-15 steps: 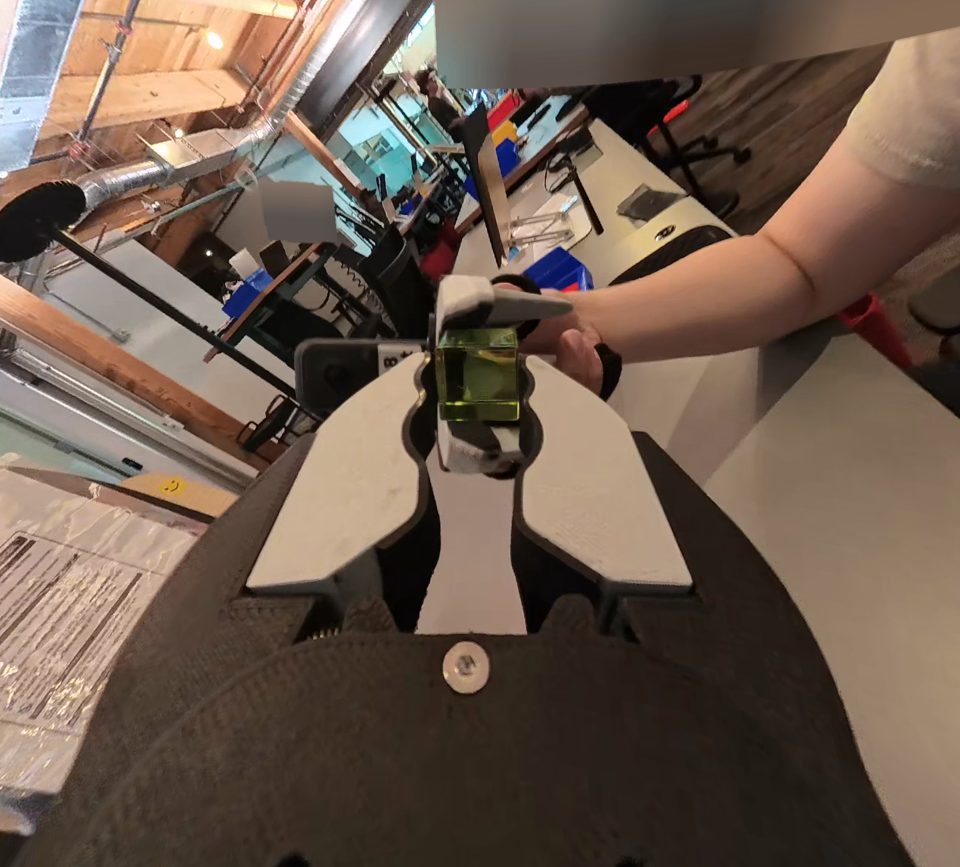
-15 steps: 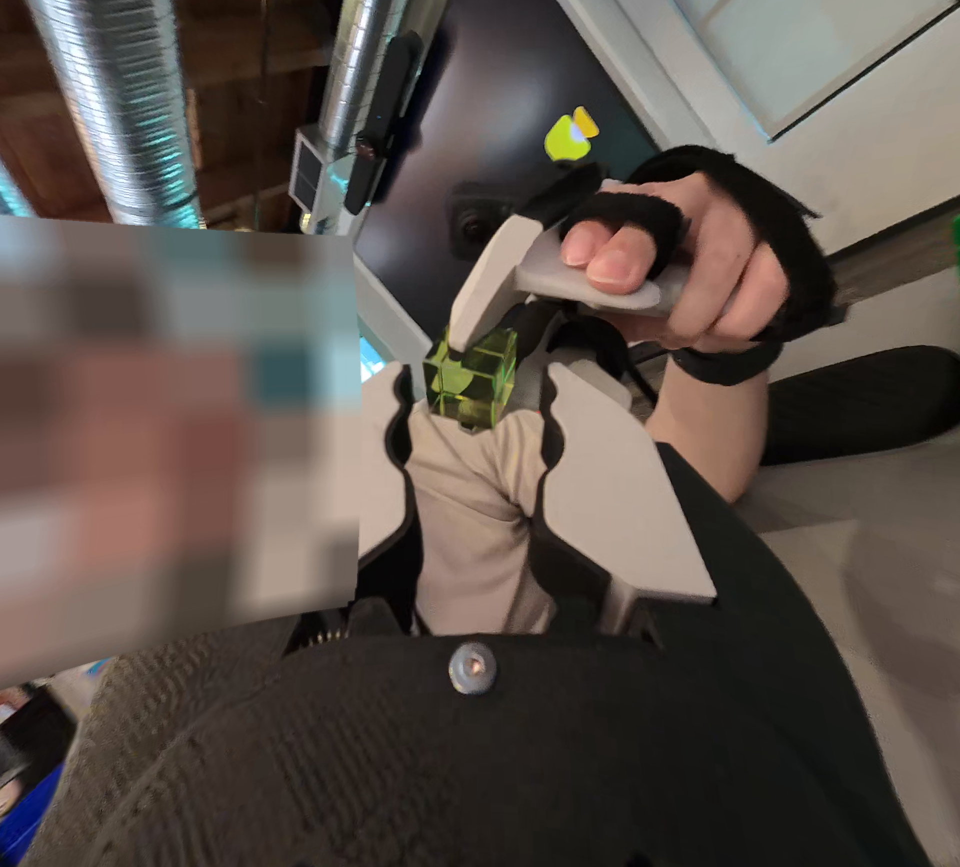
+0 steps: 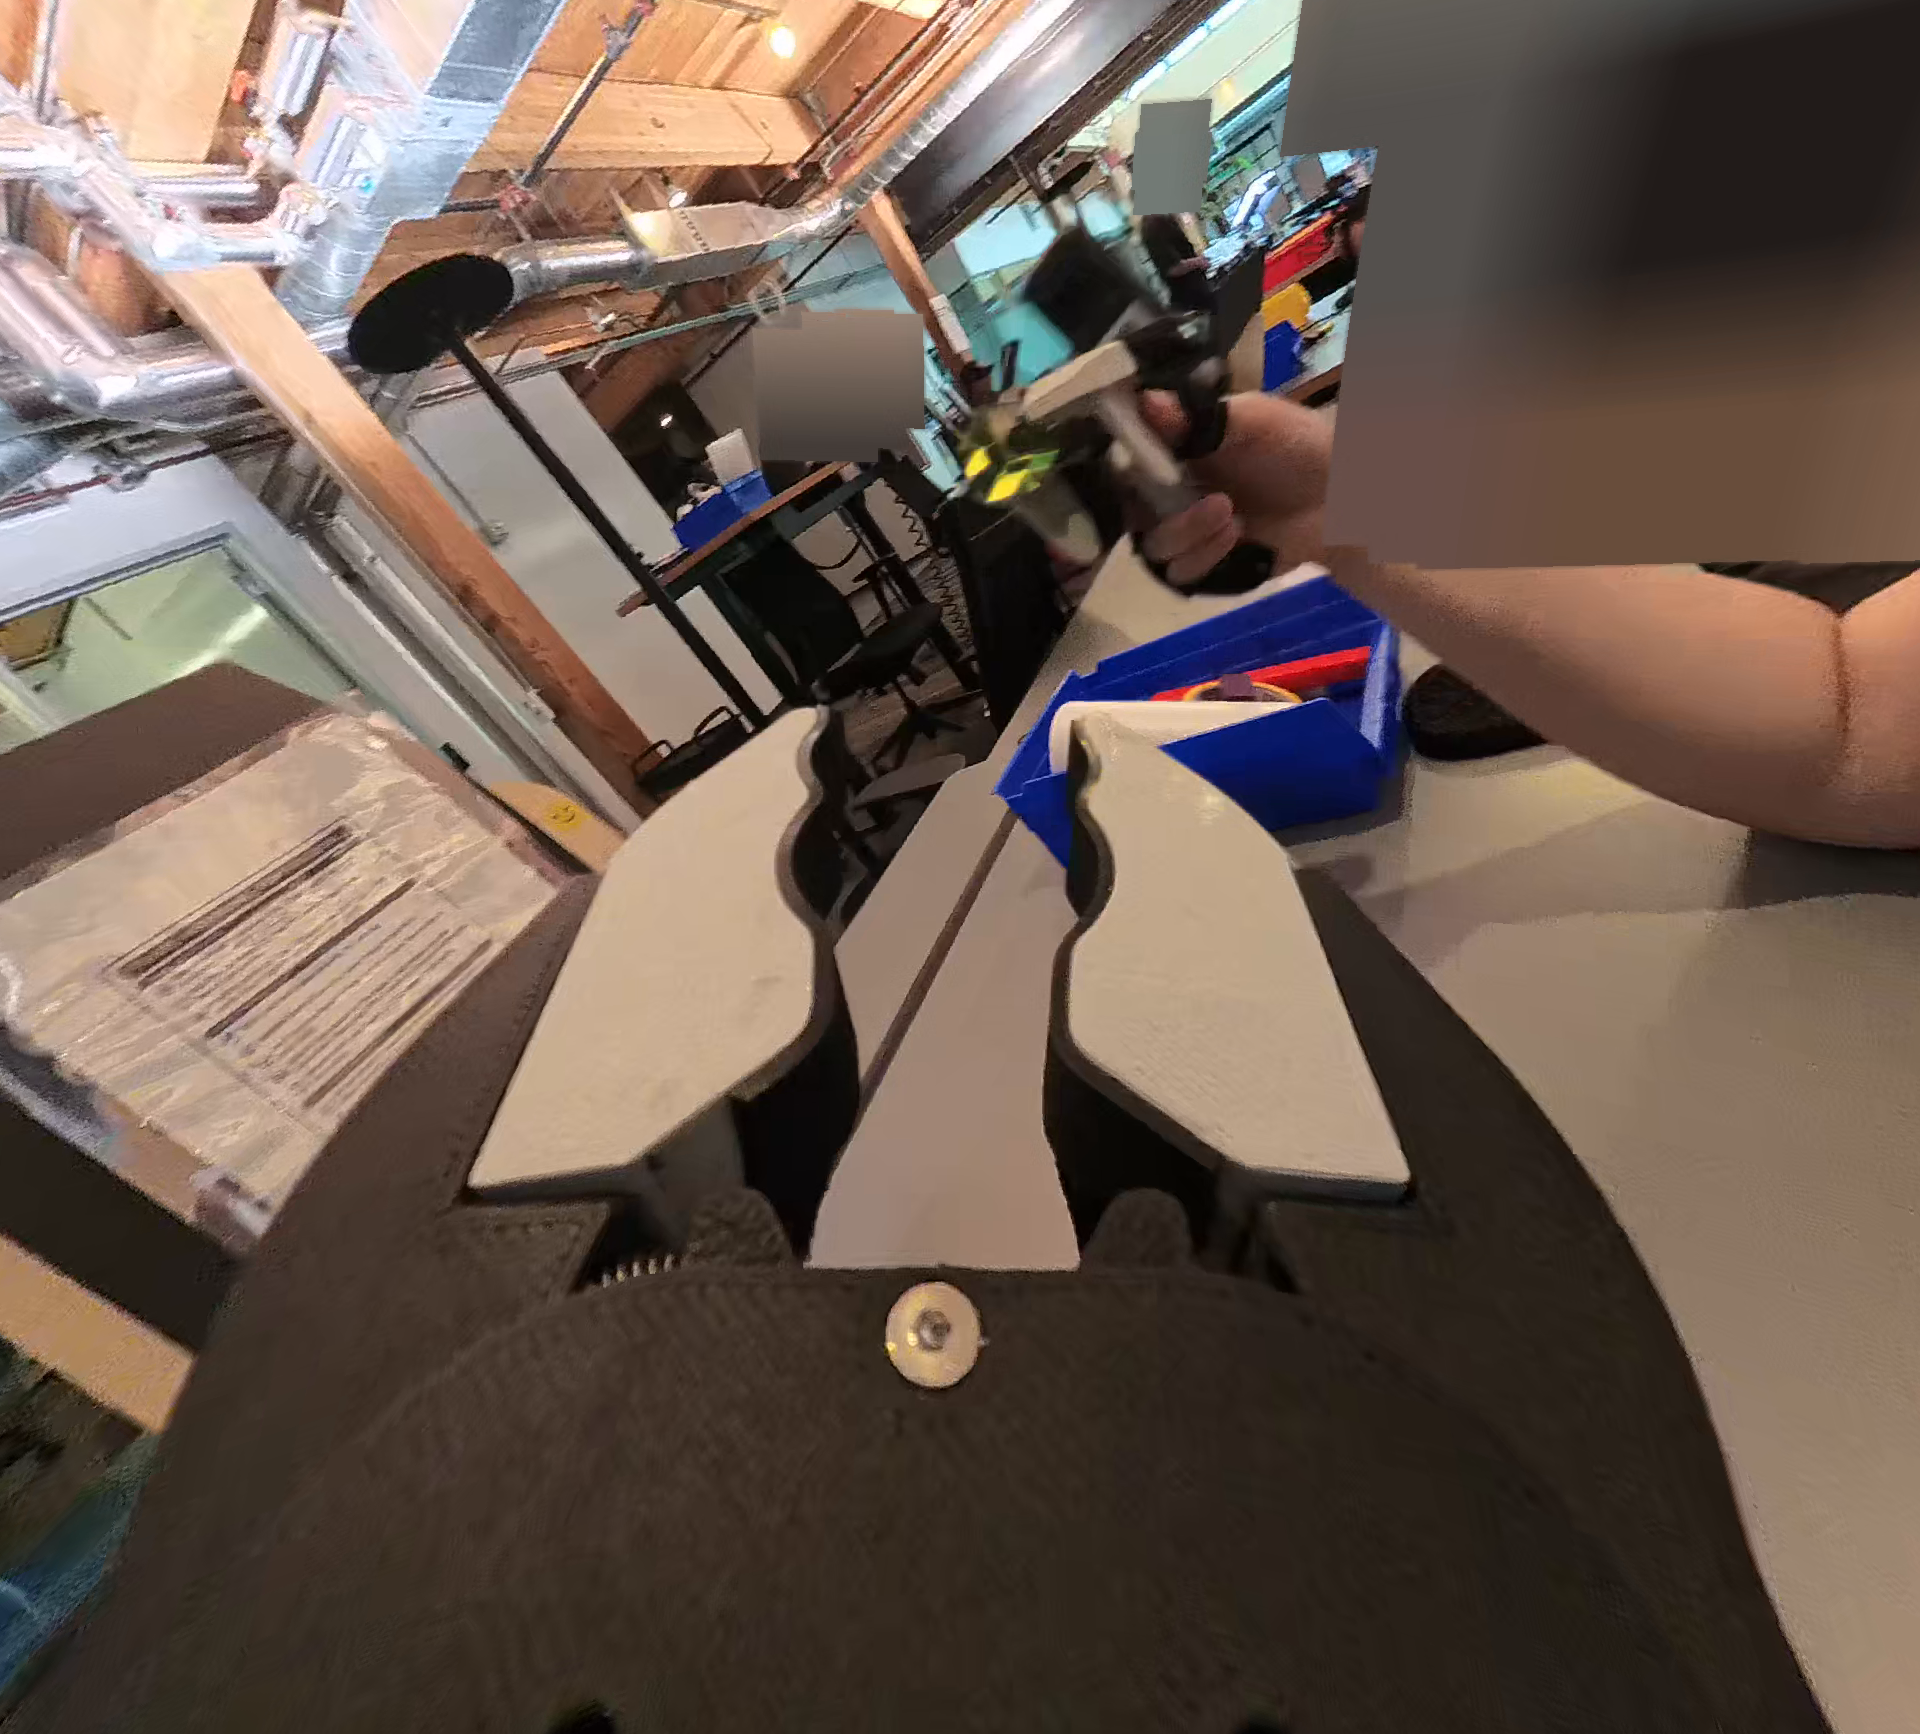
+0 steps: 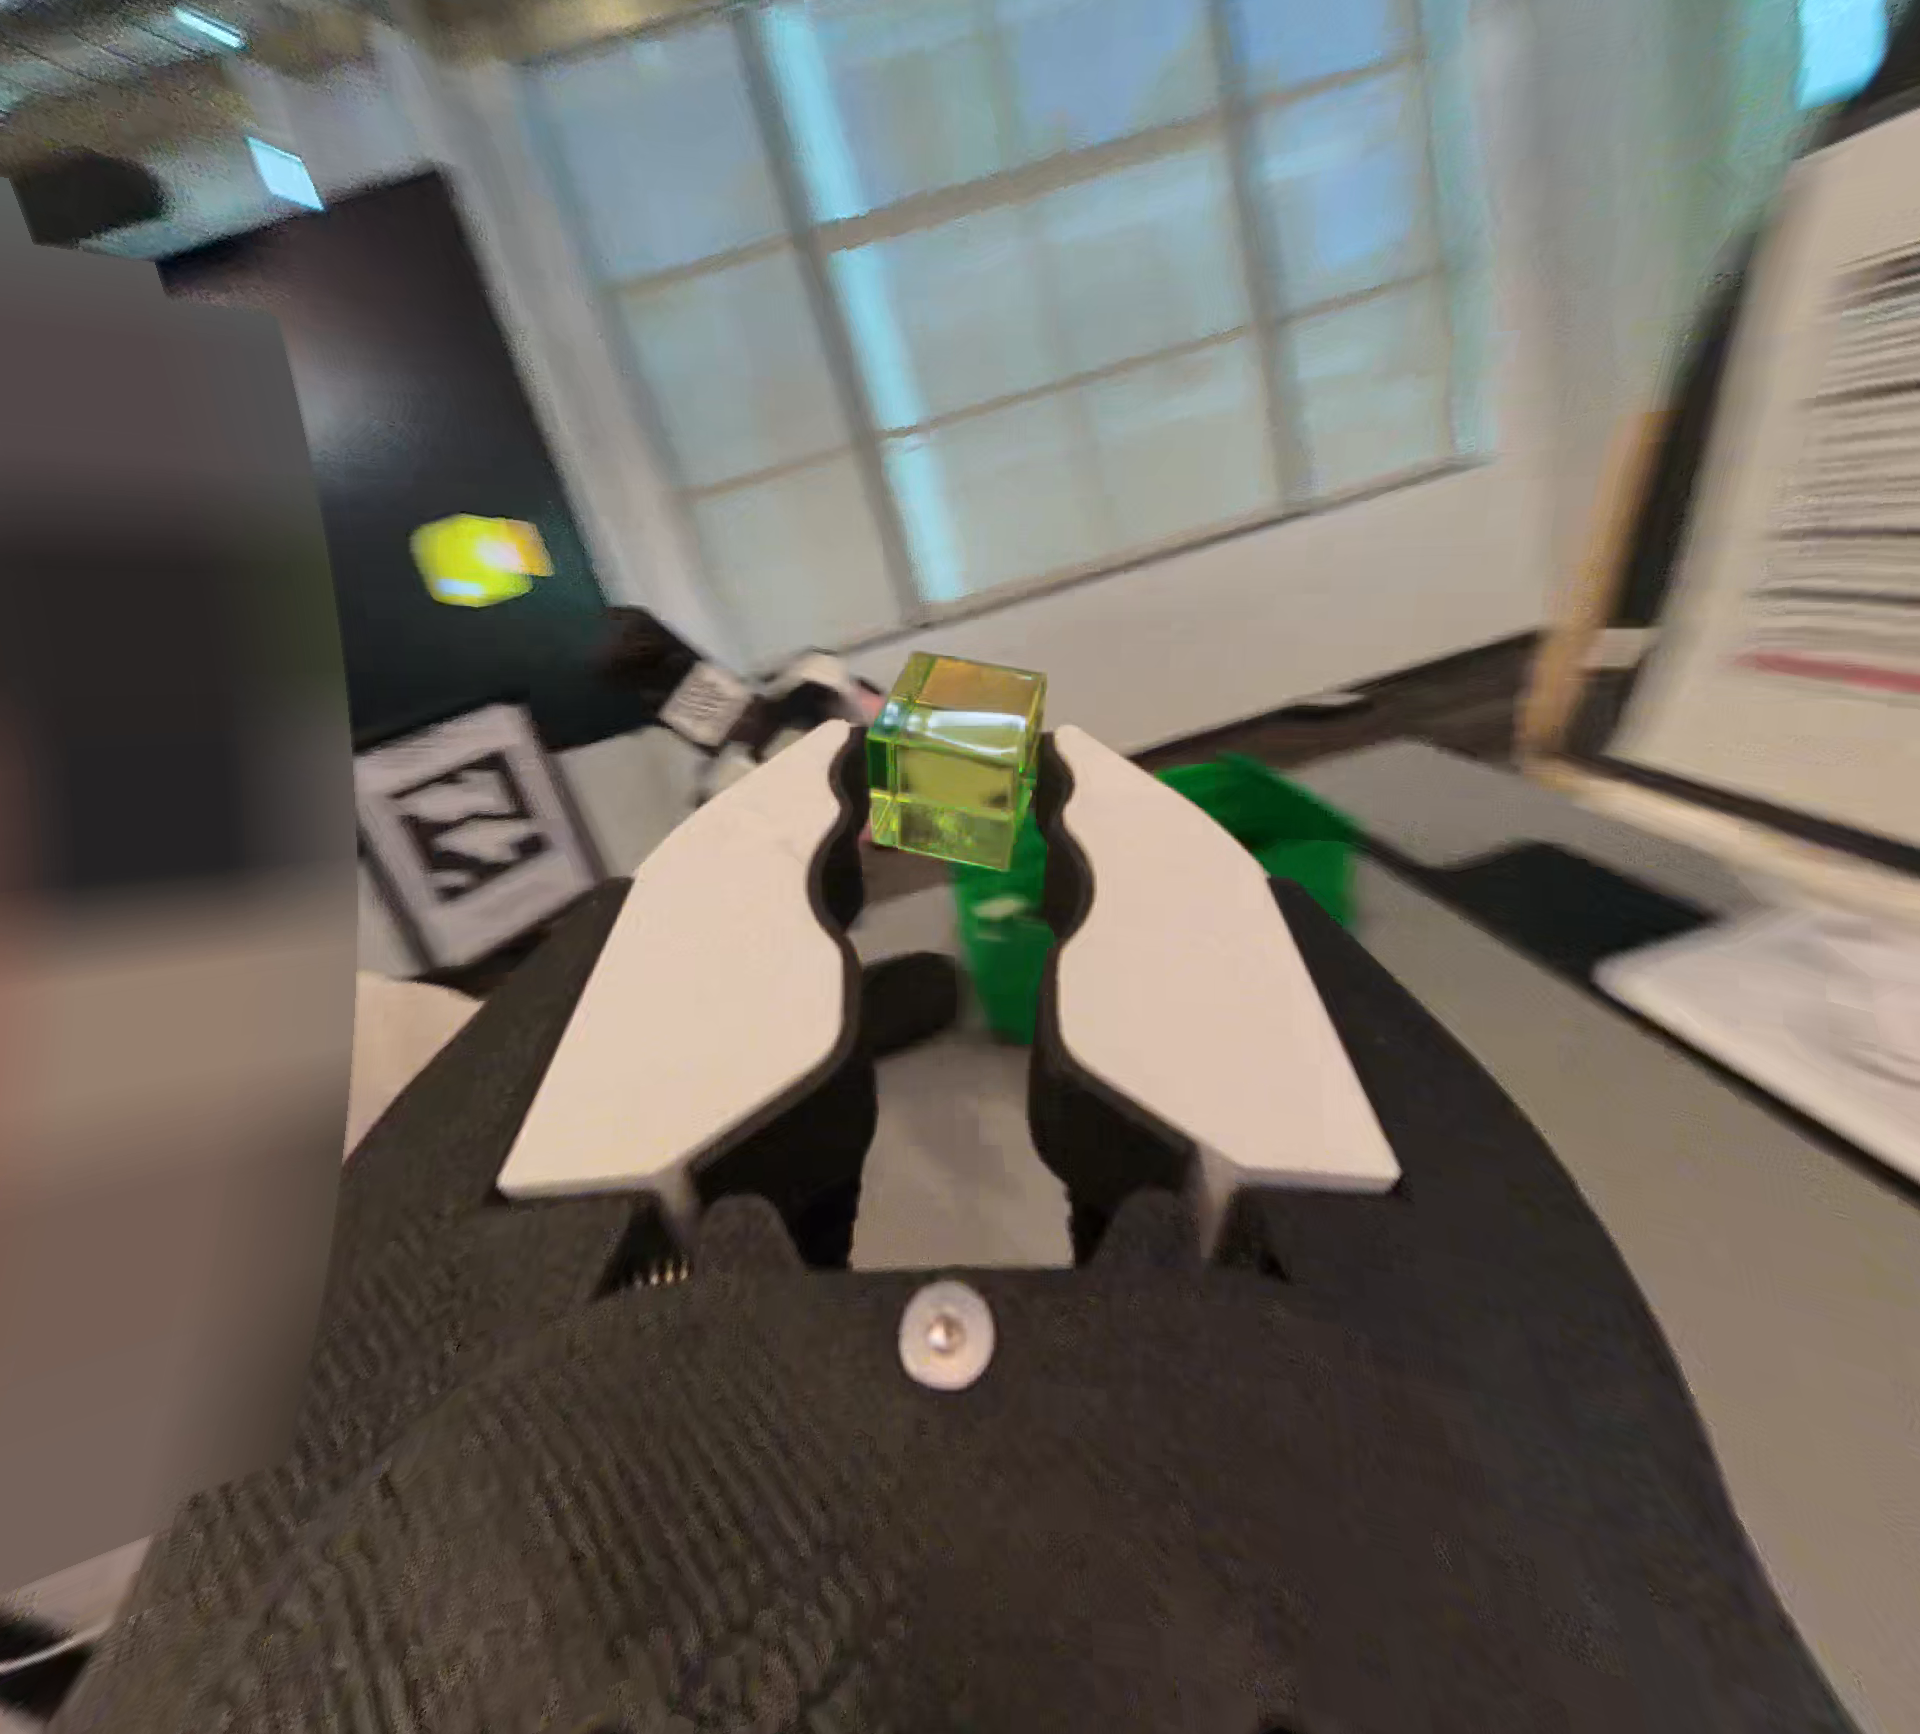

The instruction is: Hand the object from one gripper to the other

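Note:
A clear yellow-green cube [image 4: 956, 765] sits between the fingertips of my right gripper [image 4: 956, 744], which is shut on it and holds it in the air. In the left wrist view the right gripper [image 3: 1049, 437] shows far off at the upper right in a gloved hand, with the cube [image 3: 1003, 463] blurred at its tips. My left gripper [image 3: 948, 728] is open and empty, its jaws wide apart above the grey table [image 3: 1558, 1061], well away from the cube.
A blue bin [image 3: 1247, 749] with small parts stands on the table just beyond my left fingertips. A green bin [image 4: 1278, 832] lies past the right gripper. A plastic-wrapped box [image 3: 260, 936] is at the left. A forearm [image 3: 1662, 697] crosses the right side.
The cube was between both grippers; now only the right one holds it. The left gripper has opened and the two have drawn far apart.

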{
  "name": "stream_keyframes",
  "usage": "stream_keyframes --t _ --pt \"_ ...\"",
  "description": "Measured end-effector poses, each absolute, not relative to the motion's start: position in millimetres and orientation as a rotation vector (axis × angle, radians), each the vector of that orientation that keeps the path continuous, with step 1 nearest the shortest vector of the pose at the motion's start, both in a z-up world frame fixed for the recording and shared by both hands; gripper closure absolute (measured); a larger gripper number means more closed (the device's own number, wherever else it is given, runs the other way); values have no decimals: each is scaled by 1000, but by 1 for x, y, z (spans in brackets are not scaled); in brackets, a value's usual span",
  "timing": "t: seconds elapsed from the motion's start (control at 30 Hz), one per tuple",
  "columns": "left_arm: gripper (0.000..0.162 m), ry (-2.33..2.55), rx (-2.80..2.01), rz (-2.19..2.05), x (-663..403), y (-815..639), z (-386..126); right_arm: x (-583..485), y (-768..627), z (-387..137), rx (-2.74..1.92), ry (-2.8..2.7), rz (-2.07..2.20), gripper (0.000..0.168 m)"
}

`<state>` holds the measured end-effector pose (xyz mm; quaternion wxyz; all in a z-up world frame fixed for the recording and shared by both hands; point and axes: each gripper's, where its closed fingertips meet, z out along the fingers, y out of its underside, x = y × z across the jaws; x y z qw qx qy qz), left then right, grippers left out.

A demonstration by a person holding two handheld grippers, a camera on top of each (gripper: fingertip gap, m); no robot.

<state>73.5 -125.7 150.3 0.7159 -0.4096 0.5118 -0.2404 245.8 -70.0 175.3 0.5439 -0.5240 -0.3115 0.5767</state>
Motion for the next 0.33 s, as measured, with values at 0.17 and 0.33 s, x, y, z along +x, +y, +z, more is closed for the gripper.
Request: stream_keyframes --t 0.17,0.33 --pt "122 1060 -1052 -777 85 -125 153 282 -100 164 -1259 -943 1082 137" --pt "117 970 -1226 -1390 121 -142 151 249 -150 158 -894 -1311 580 137"
